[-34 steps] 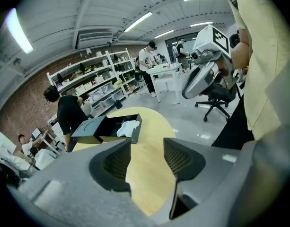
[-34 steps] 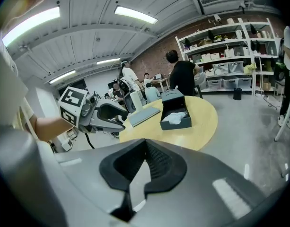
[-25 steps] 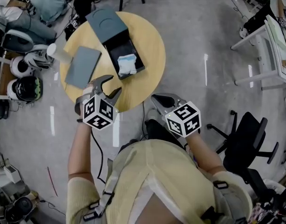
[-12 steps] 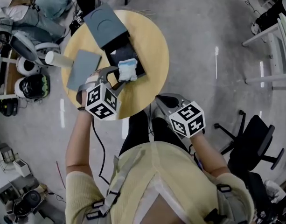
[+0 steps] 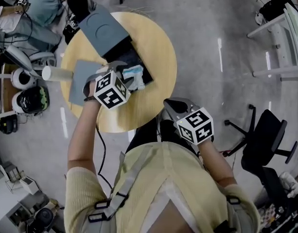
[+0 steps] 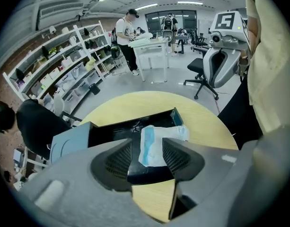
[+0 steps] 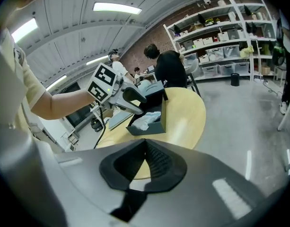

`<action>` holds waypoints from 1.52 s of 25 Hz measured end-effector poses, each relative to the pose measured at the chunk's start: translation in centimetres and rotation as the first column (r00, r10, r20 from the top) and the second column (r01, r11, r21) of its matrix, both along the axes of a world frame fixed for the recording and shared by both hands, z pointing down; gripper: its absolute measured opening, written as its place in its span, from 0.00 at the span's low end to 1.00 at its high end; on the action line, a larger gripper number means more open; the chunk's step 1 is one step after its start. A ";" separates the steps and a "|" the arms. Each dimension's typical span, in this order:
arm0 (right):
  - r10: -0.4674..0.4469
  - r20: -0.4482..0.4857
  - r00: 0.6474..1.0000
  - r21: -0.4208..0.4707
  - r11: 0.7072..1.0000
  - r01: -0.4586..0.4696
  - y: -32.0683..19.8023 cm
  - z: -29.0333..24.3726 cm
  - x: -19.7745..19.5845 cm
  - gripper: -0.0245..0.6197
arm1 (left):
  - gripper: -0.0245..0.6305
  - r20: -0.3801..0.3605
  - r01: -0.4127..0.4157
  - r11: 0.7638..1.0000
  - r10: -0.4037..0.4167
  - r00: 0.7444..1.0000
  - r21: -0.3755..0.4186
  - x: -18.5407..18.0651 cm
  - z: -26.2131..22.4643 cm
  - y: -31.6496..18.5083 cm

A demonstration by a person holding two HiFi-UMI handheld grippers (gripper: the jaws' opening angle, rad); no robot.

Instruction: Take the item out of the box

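Reach-in step, I judge: my left gripper (image 6: 147, 148) hovers over the open dark box (image 6: 111, 129) mid-tabletop (image 5: 153, 47), jaws wide, just easing inward, pads clear of the white-and-blue packet (image 5: 134, 73) inside, so next I sink and pinch; right gripper (image 7: 144, 148) hangs shut, empty, off the near edge.

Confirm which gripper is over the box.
Left gripper: its jaws, just closing, frame the white-and-blue packet in the open dark box; right gripper hangs shut beside the wooden table.

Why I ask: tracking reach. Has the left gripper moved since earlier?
Yes: left gripper went from table edge to over the box; jaws just closing, packet between, ungripped.
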State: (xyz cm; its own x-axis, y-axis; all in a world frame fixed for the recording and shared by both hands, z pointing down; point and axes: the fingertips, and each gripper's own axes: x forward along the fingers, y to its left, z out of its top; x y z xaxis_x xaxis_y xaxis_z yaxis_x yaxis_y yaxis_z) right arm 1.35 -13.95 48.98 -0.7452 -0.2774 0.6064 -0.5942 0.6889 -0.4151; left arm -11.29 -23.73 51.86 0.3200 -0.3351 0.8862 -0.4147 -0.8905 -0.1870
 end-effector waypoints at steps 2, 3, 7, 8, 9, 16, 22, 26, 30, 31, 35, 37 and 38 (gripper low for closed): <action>0.022 -0.005 1.000 -0.009 1.000 -0.022 -0.4 0.2 -0.5 0.05 | 0.36 -0.002 -0.015 0.999 0.014 1.000 -0.039 -0.4 0.9 -0.2; 0.030 -0.007 1.000 -0.013 0.999 -0.030 -0.6 0.3 -0.8 0.05 | 0.36 -0.005 -0.023 0.998 0.023 1.000 -0.057 -0.6 1.2 -0.2; 0.057 -0.020 0.998 -0.032 0.998 -0.057 -1.0 0.8 -1.5 0.05 | 0.36 -0.027 -0.064 0.990 0.061 0.998 -0.126 -0.7 2.1 -0.4; 0.064 -0.024 0.998 -0.038 0.997 -0.065 -1.1 1.1 -1.6 0.05 | 0.36 -0.036 -0.075 0.986 0.070 0.997 -0.148 -0.5 2.4 -0.4; 0.070 -0.027 0.997 -0.042 0.997 -0.072 -1.2 1.2 -1.7 0.05 | 0.36 -0.044 -0.083 0.982 0.076 0.996 -0.169 -0.4 2.7 -0.4; 0.116 -0.047 0.992 -0.054 0.992 -0.118 -2.1 2.1 -1.9 0.05 | 0.36 -0.058 -0.112 0.955 0.100 0.993 -0.274 -0.4 4.7 -0.4; 0.138 -0.055 0.989 -0.053 0.988 -0.141 -2.3 2.3 -2.0 0.05 | 0.39 -0.059 -0.116 0.944 0.103 0.993 -0.310 -0.3 5.3 -0.5; 0.146 -0.055 0.988 -0.052 0.987 -0.149 -2.4 2.4 -2.1 0.05 | 0.39 -0.048 -0.119 0.938 0.109 0.993 -0.327 -0.3 5.5 -0.5; 0.150 -0.055 0.987 -0.051 0.987 -0.153 -2.2 2.3 -2.1 0.05 | 0.38 -0.024 -0.128 0.926 0.128 0.991 -0.356 -0.4 5.7 -0.1; 0.151 -0.055 0.987 -0.050 0.987 -0.153 -2.2 2.2 -2.1 0.05 | 0.37 -0.019 -0.132 0.923 0.134 0.991 -0.362 -0.4 5.7 0.0; 0.154 -0.056 0.986 -0.042 0.987 -0.157 -1.9 2.0 -1.8 0.05 | 0.30 -0.017 -0.141 0.920 0.145 0.989 -0.365 -0.1 5.6 0.4; 0.154 -0.056 0.986 -0.039 0.987 -0.157 -1.8 1.9 -1.7 0.05 | 0.22 -0.028 -0.143 0.920 0.143 0.989 -0.364 0.1 5.5 0.6; 0.154 -0.056 0.987 -0.037 0.987 -0.156 -1.7 1.8 -1.6 0.05 | 0.18 -0.032 -0.144 0.921 0.142 0.989 -0.363 0.2 5.5 0.7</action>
